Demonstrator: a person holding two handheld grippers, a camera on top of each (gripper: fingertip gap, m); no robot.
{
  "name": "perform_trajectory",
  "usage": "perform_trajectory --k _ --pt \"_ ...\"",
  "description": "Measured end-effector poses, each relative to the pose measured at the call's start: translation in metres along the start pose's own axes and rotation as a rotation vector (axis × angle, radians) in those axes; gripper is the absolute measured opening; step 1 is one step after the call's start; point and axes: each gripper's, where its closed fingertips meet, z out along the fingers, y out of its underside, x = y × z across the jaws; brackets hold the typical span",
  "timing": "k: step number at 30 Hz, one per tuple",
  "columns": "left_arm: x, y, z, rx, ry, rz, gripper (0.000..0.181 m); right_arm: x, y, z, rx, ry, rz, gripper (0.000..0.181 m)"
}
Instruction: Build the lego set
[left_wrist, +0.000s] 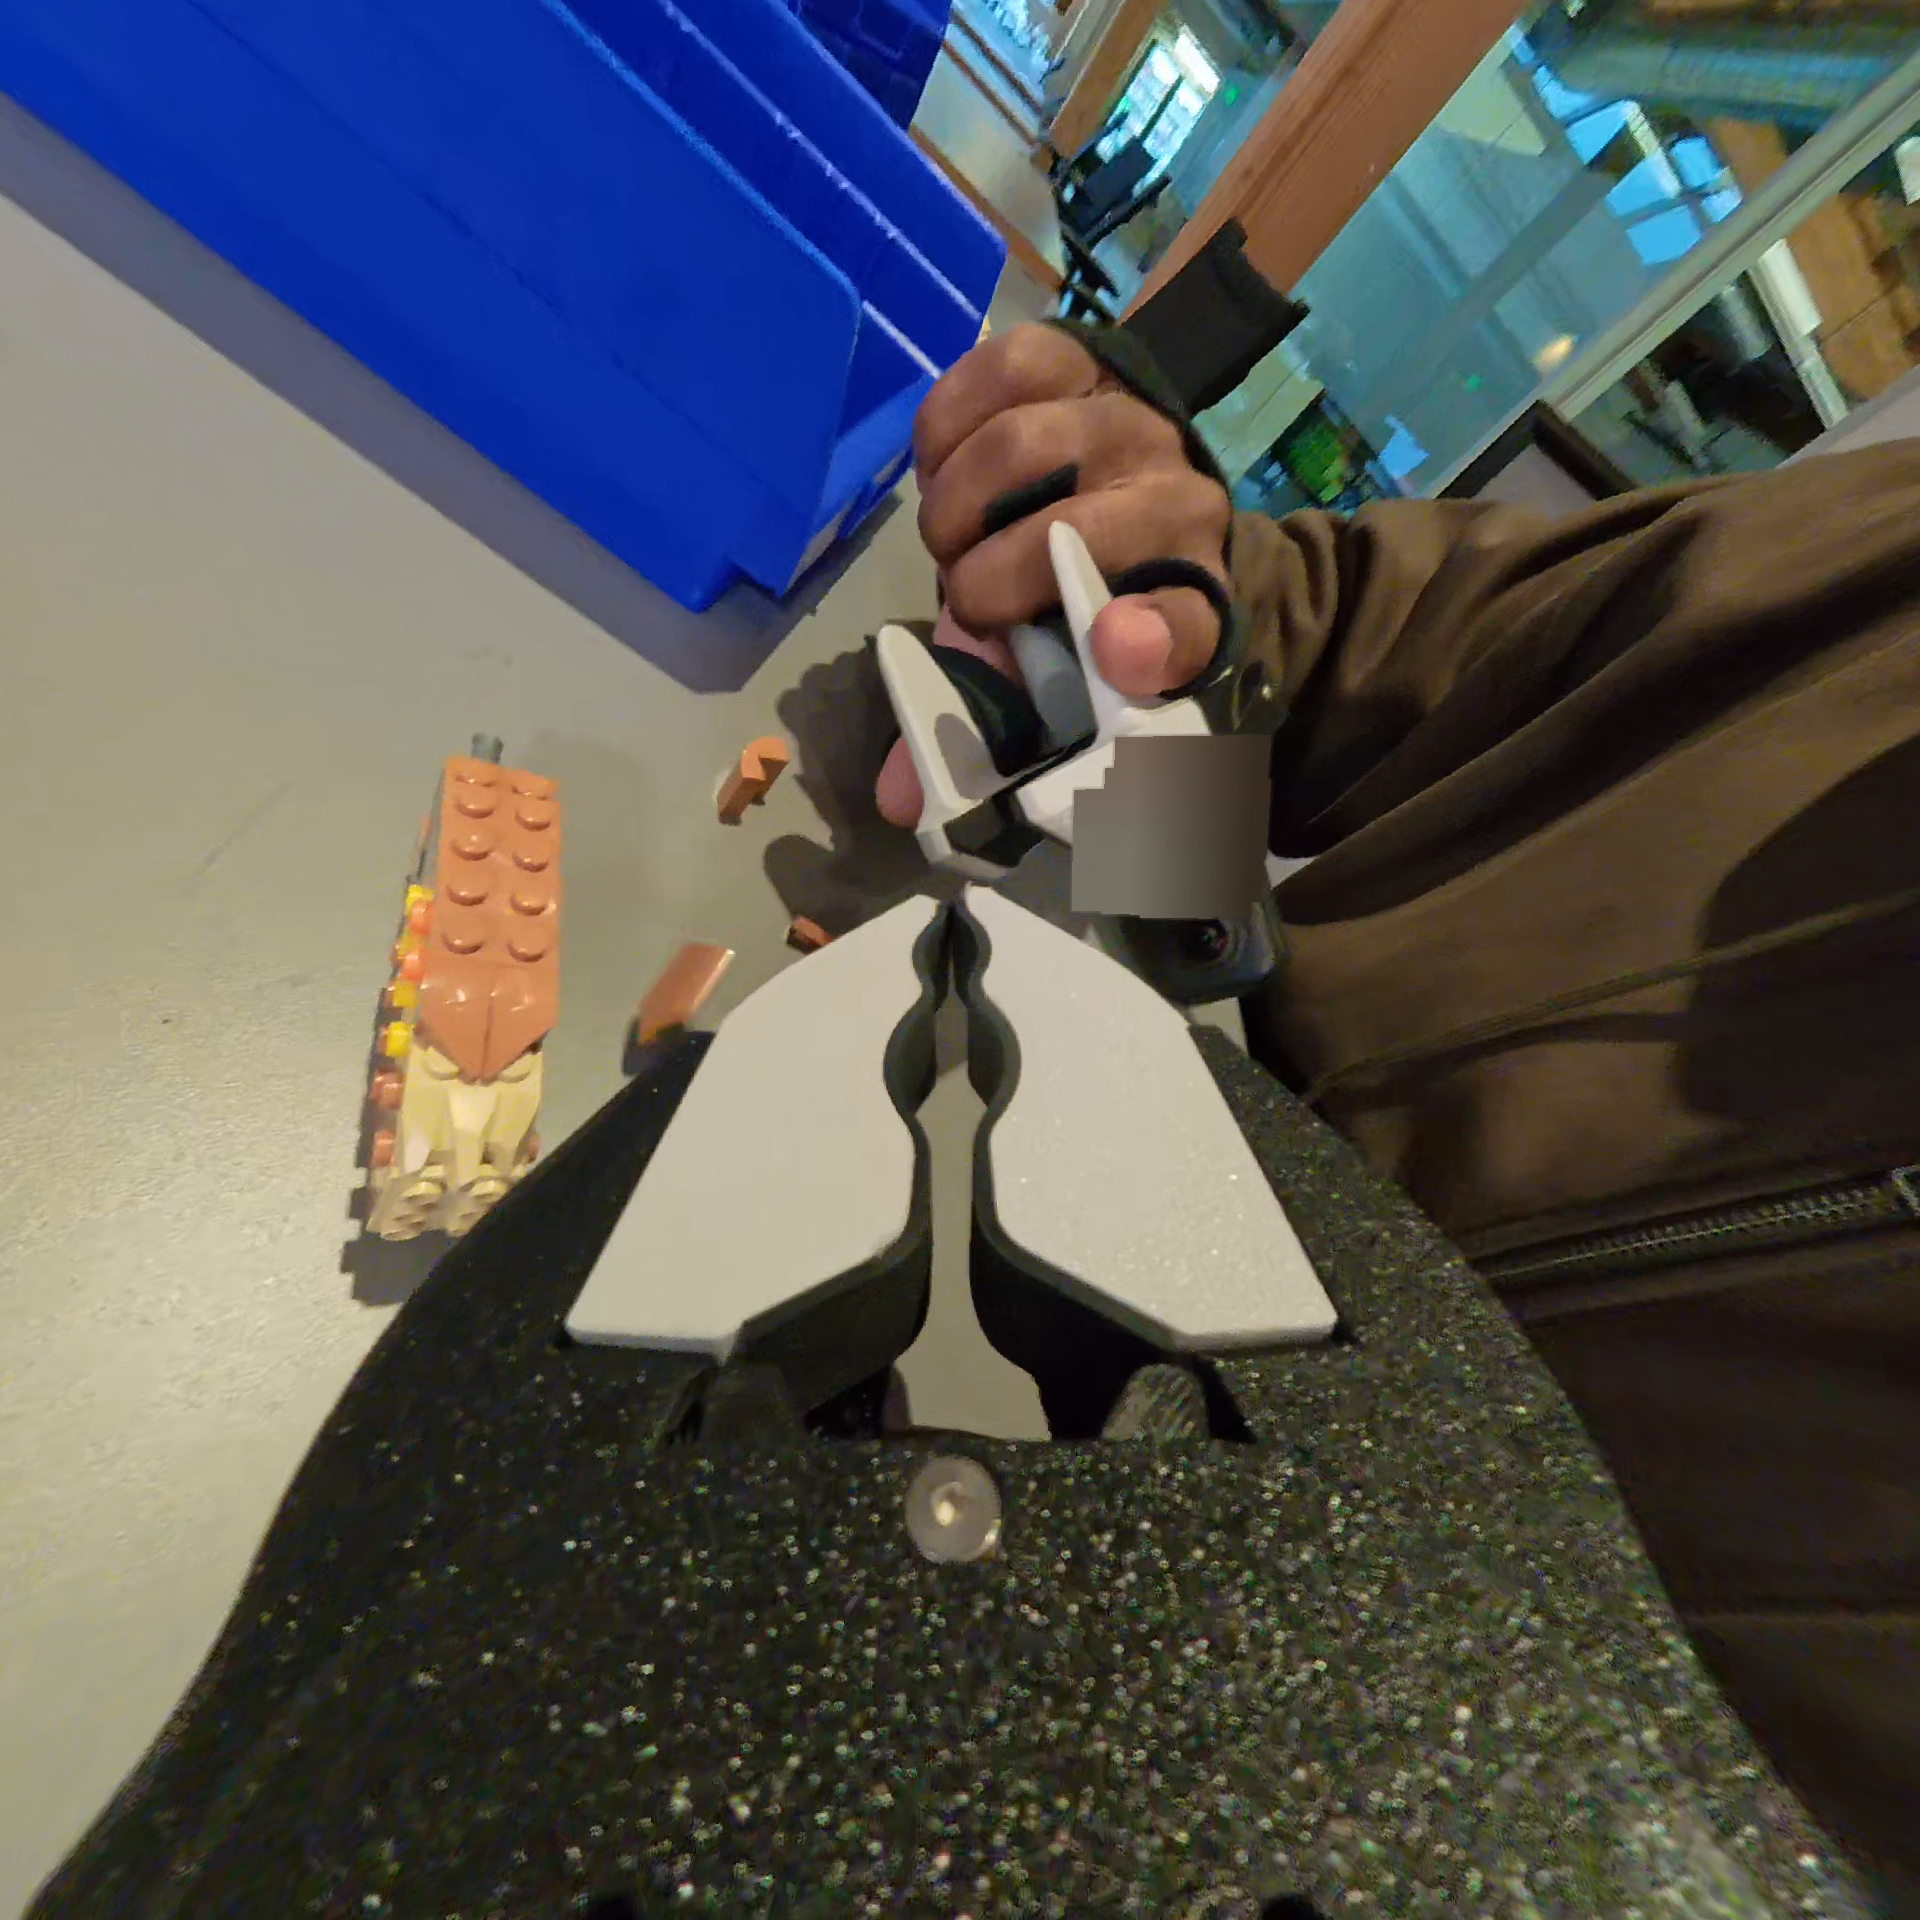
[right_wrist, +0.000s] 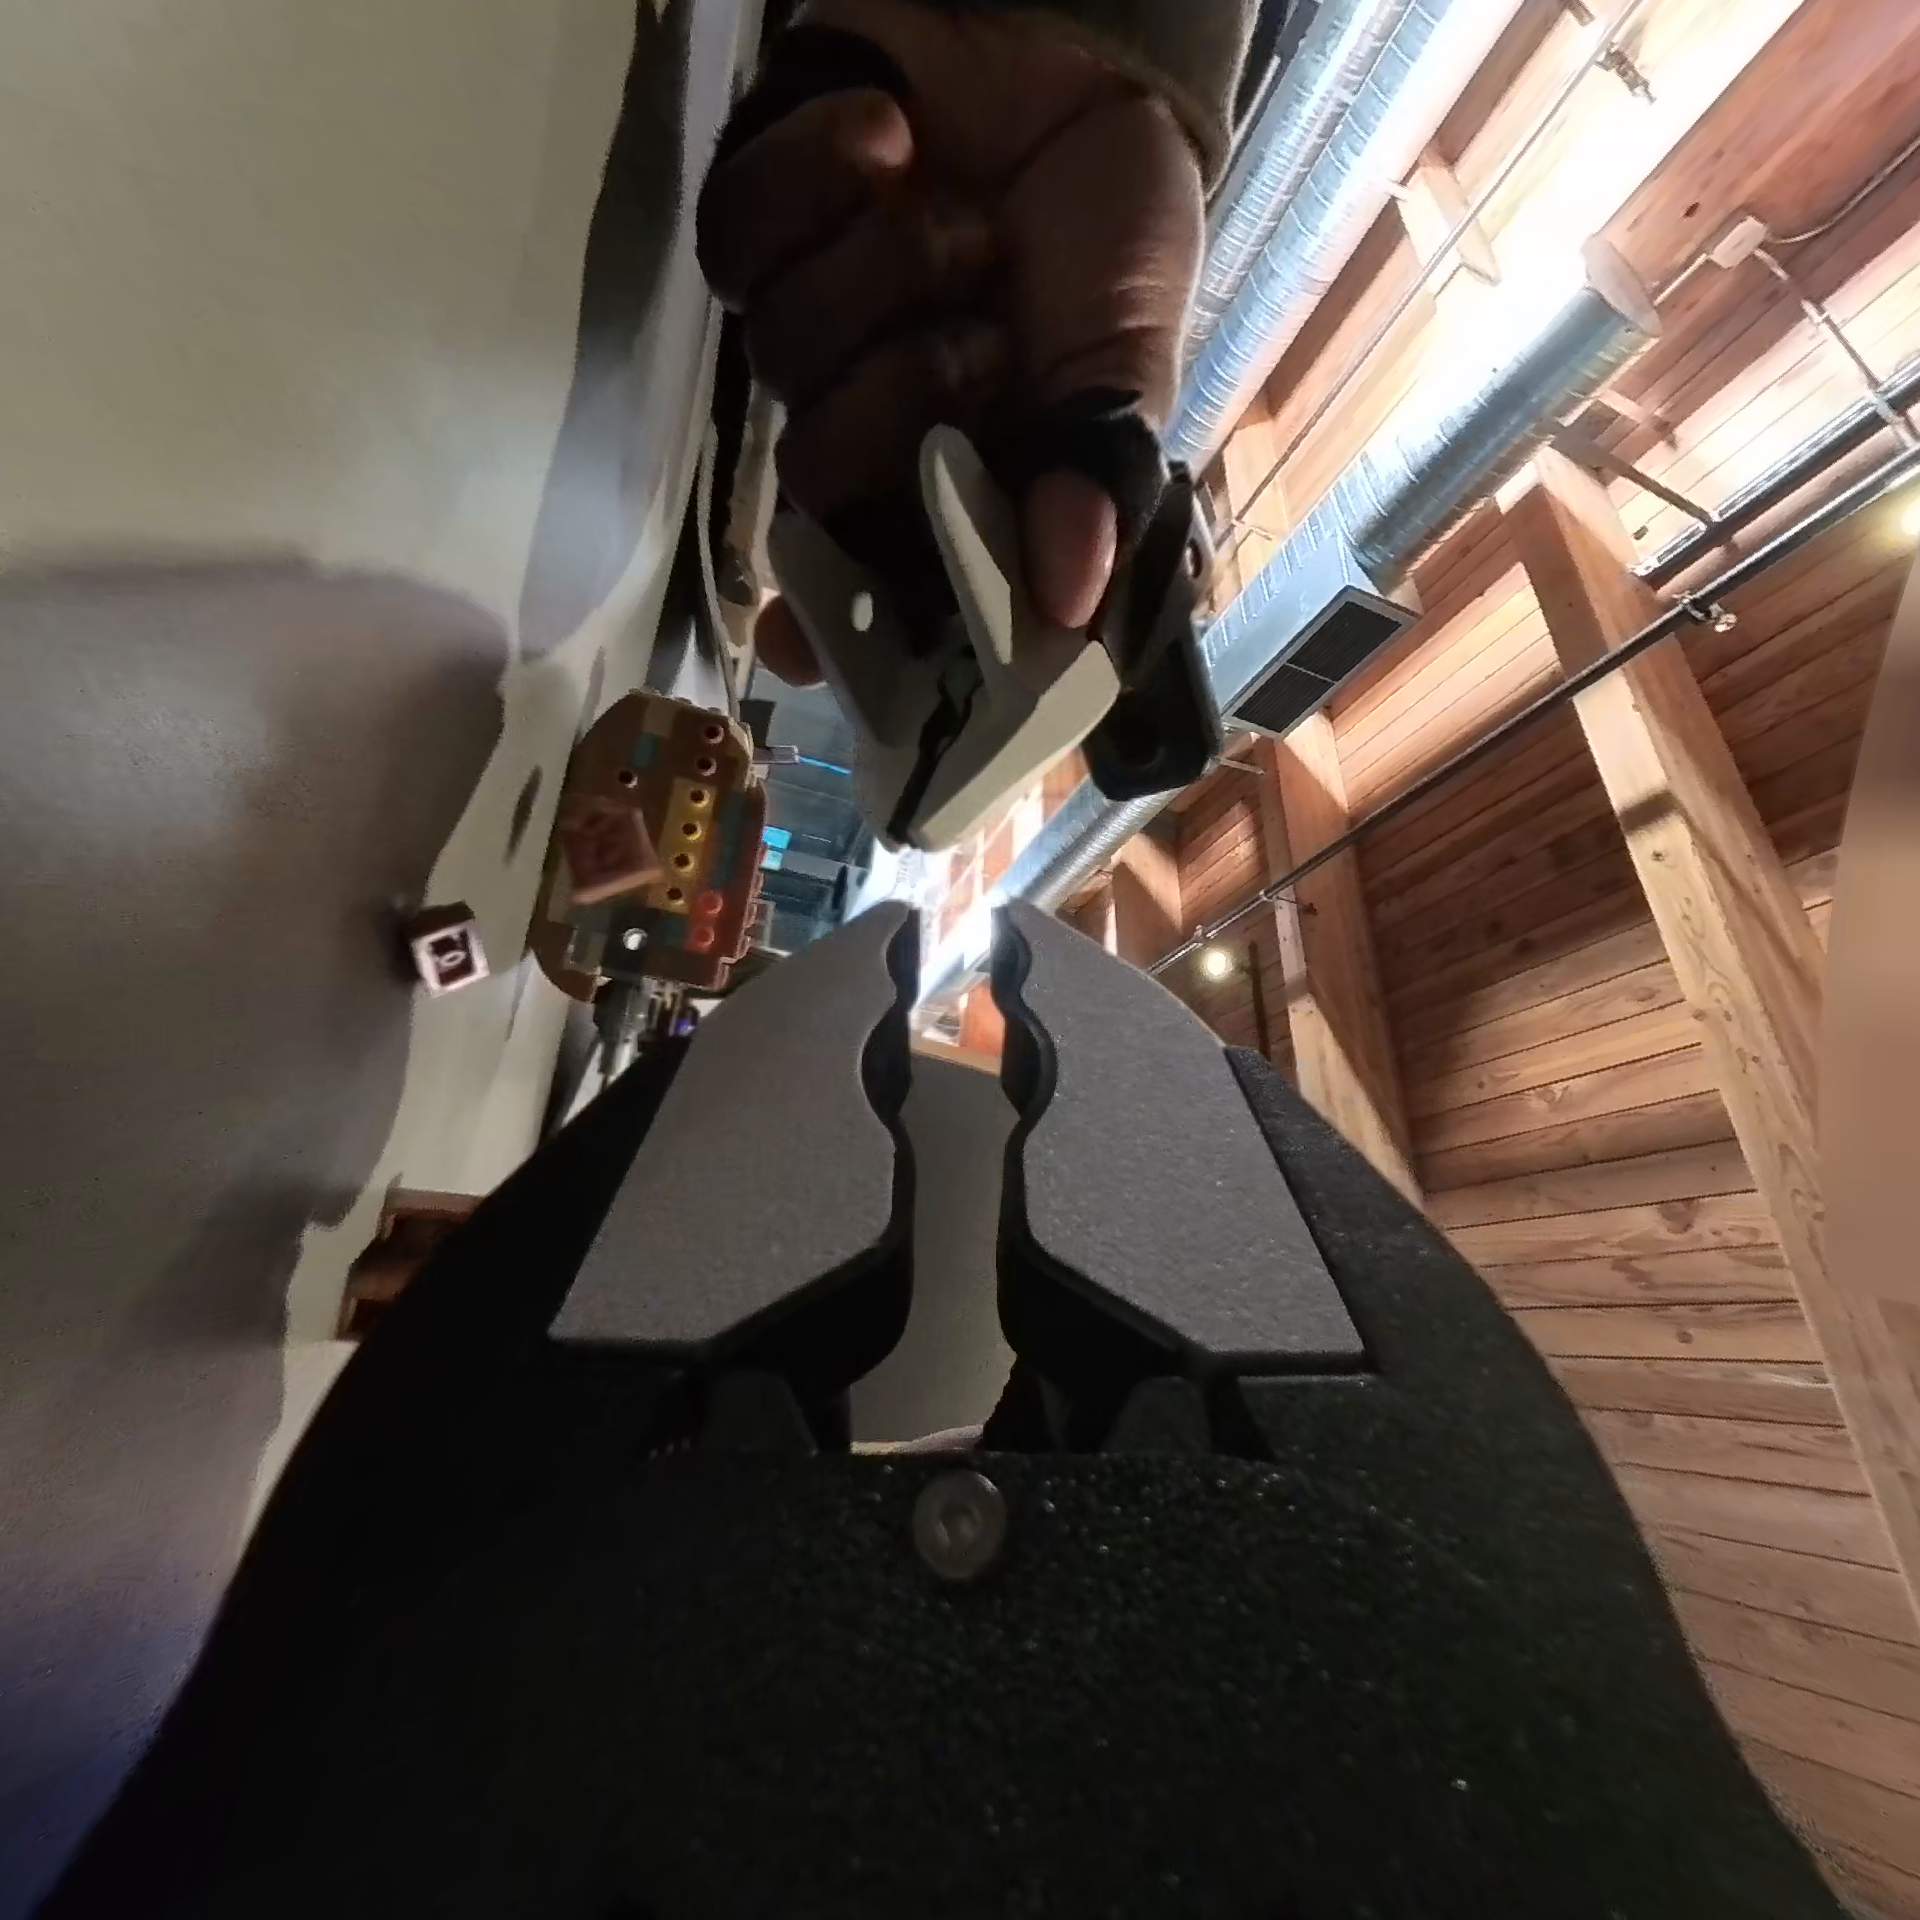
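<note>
A lego build (left_wrist: 473, 966) with a brown studded top and a tan end lies on the grey table (left_wrist: 156, 727), left of my left gripper (left_wrist: 951, 920). The left gripper's pads are pressed together with nothing between them. Three loose brown pieces lie nearby: one (left_wrist: 753, 777) farther off, a flat one (left_wrist: 688, 982) and a small one (left_wrist: 808, 933) close to the left fingertips. My right gripper (right_wrist: 951, 925) is open and empty, raised off the table. It also shows in the left wrist view (left_wrist: 975, 836), tips close to the left gripper's. The build (right_wrist: 644, 852) shows its underside in the right wrist view.
Blue plastic bins (left_wrist: 520, 260) stand at the far side of the table. A small dark piece with a white face (right_wrist: 447, 951) lies near the build. A person's hand (left_wrist: 1070, 468) and brown jacket sleeve (left_wrist: 1558, 779) fill the right side. Left and right tips are no more than a few centimetres apart.
</note>
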Motion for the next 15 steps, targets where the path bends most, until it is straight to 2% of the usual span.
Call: perform_trajectory --k 3,6,9,15 --pt "-0.006 0.008 -0.002 -0.066 -0.061 0.043 0.0 -0.002 0.004 -0.003 -0.013 -0.027 0.026 0.012" --pt "-0.017 0.016 -0.008 -0.151 -0.183 0.143 0.0 -0.006 0.008 -0.007 -0.033 -0.065 0.074 0.012" --pt "-0.025 0.022 -0.01 -0.227 -0.283 0.229 0.012 -0.012 0.011 -0.012 -0.052 -0.118 0.138 0.012" --pt "-0.039 0.029 -0.002 -0.311 -0.45 0.257 0.018 -0.022 0.019 -0.024 -0.1 -0.201 0.227 0.011"
